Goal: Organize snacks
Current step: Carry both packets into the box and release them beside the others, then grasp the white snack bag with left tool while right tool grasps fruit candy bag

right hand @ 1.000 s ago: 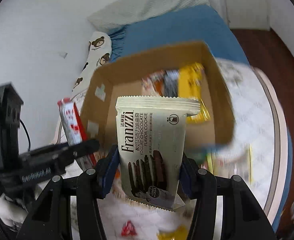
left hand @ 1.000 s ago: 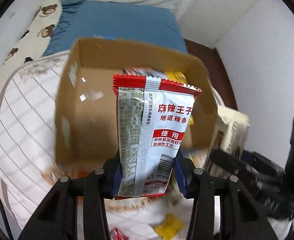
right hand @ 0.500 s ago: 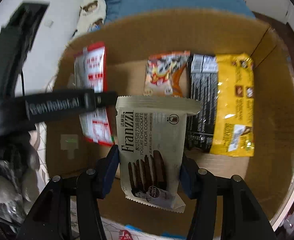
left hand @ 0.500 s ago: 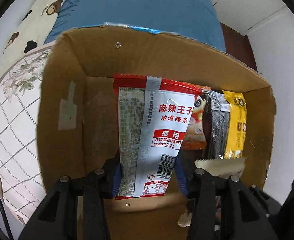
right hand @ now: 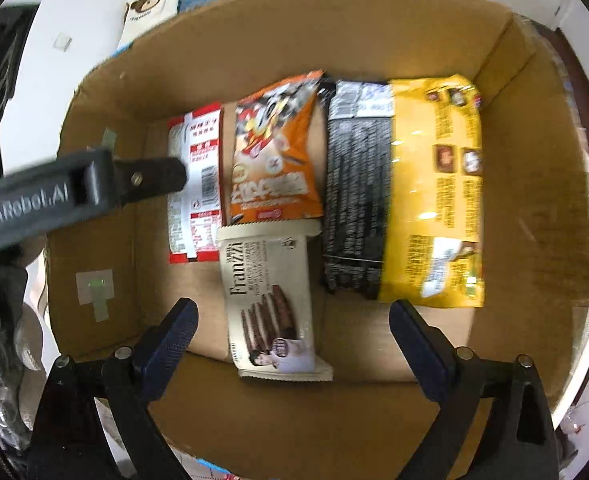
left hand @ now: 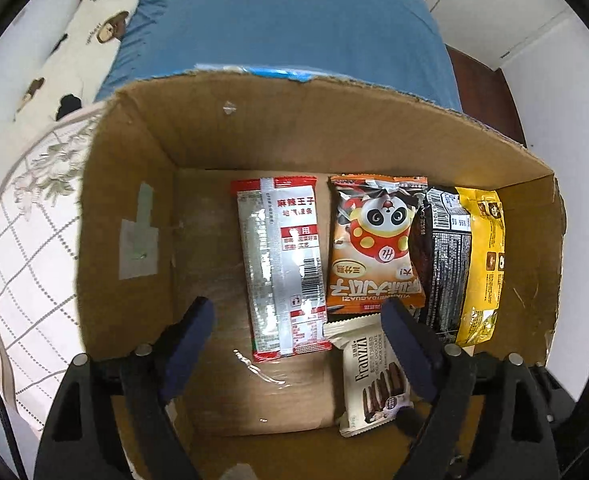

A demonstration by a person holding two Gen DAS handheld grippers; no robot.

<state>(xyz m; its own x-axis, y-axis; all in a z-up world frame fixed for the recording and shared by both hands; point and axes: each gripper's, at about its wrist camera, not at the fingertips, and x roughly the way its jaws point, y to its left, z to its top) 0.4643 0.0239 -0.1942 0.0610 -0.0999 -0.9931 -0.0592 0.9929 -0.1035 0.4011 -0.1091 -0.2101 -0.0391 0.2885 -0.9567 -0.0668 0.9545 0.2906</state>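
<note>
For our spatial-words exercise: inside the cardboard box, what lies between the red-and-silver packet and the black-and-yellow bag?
The orange panda snack bag, flat on the box floor between the red-and-silver packet and the black-and-yellow bag; both wrist views show it.

Past my cameras I see a bed under a blue sheet [left hand: 294, 28], with a cream pillow printed with brown bears [left hand: 90, 36] along its left side. A white quilt with a grid and leaf pattern [left hand: 34, 232] lies nearer me. White walls [left hand: 554, 92] meet a white door [left hand: 490, 4], and dark wood floor [left hand: 482, 88] shows between.
</note>
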